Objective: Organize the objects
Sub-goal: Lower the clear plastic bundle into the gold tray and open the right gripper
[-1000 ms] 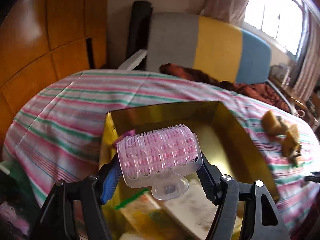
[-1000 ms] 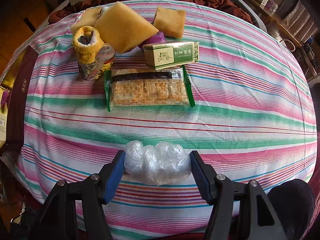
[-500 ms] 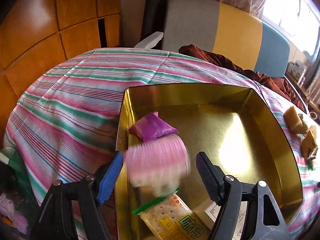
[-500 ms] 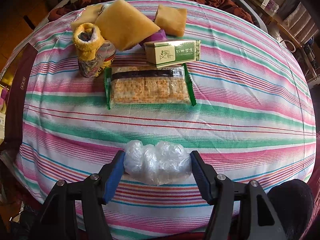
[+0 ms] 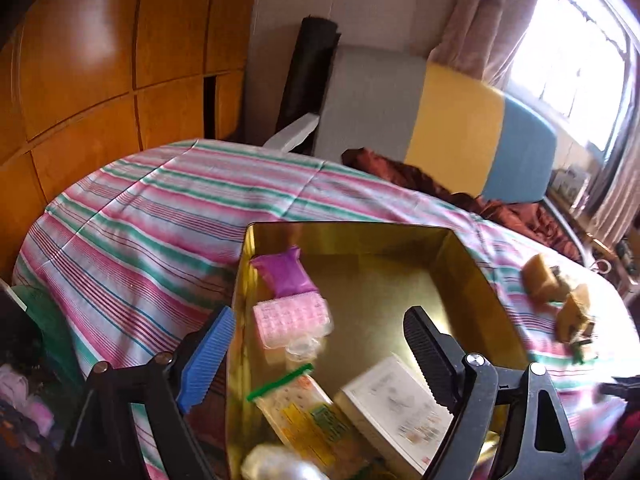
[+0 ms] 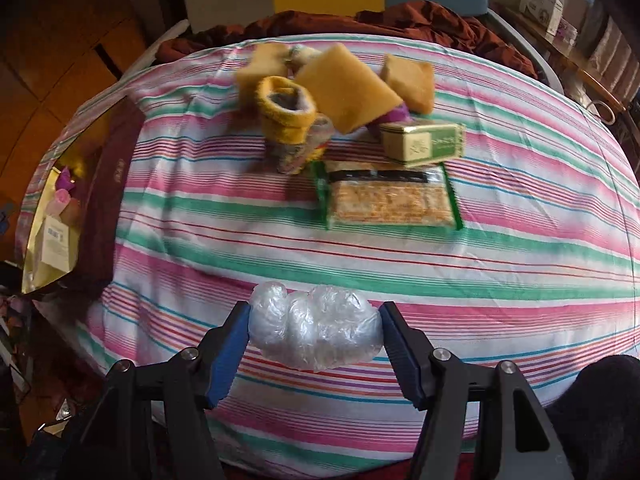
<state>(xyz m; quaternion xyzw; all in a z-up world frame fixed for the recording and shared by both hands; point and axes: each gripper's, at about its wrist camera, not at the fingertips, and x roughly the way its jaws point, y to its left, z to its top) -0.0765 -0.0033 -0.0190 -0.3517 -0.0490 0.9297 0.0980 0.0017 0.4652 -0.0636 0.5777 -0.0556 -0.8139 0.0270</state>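
The left tongs (image 5: 320, 354) point downward at a slant over the gold tin (image 5: 460, 264), which sits on the striped cloth (image 5: 132, 240) of the counter. Their jaws are opening, with nothing pressed between them: the blue pad hangs outside the tin's left wall and the black pad over its floor. The pink roller (image 5: 292, 320) lies free on the tin's floor near the left wall, just beside a purple pouch (image 5: 286, 276) behind it. Nearer the camera in the tin are a cracker pack (image 5: 304, 416), a white box (image 5: 396, 408) and a blurred pale thing at the bottom edge.

The right tongs (image 6: 314, 336) point steeply down over the near part of the cloth and pinch a wad of clear plastic (image 6: 316, 330), both pads pressing its ends. Well beyond it on the cloth lie a cracker packet (image 6: 388, 200), a green box (image 6: 424, 144) touching its far edge, a yellow-cuffed sock (image 6: 290, 124) and tan cushions (image 6: 348, 88) piled behind. The tin shows at the left edge of this view, well apart from the wad.
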